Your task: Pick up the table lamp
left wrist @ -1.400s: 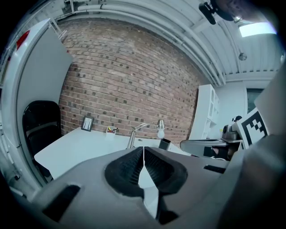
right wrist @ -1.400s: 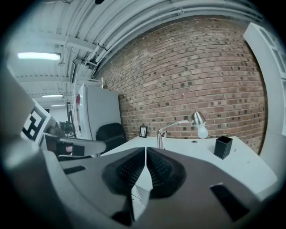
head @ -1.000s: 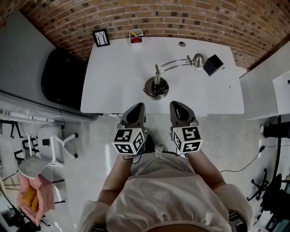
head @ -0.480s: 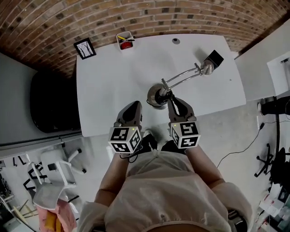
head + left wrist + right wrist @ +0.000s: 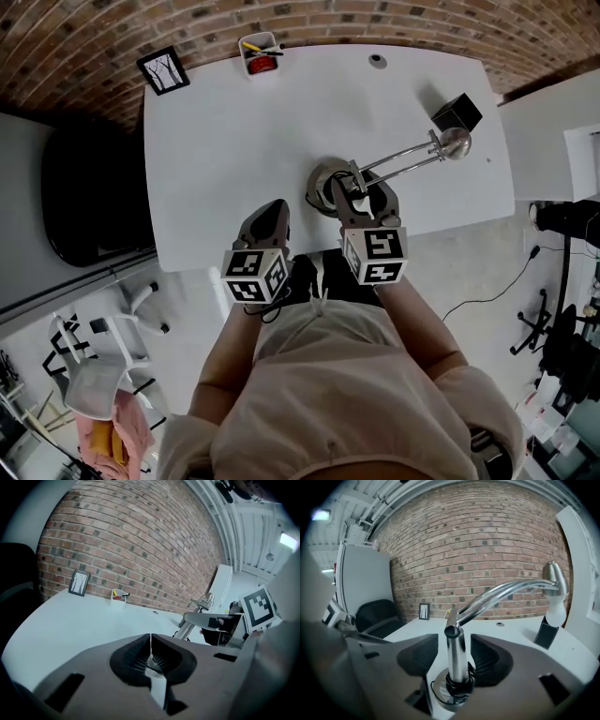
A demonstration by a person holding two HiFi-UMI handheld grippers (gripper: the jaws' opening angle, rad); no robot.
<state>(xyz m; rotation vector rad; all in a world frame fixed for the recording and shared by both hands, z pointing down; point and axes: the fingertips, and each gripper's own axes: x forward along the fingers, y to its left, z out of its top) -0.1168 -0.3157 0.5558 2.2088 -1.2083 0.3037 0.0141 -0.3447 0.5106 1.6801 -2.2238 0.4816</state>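
Opening right gripper astride part-hidden lamp

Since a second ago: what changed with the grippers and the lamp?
Both grippers came forward from short of the table to over its near edge. The right gripper reached the lamp post; its jaws are opening and straddle it, pads not pressing. The left gripper stayed shut and empty. The lamp stands where it was.

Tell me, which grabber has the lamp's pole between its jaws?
The right gripper: its jaws are opening with the upright pole of the table lamp between them. The left gripper is shut and empty.
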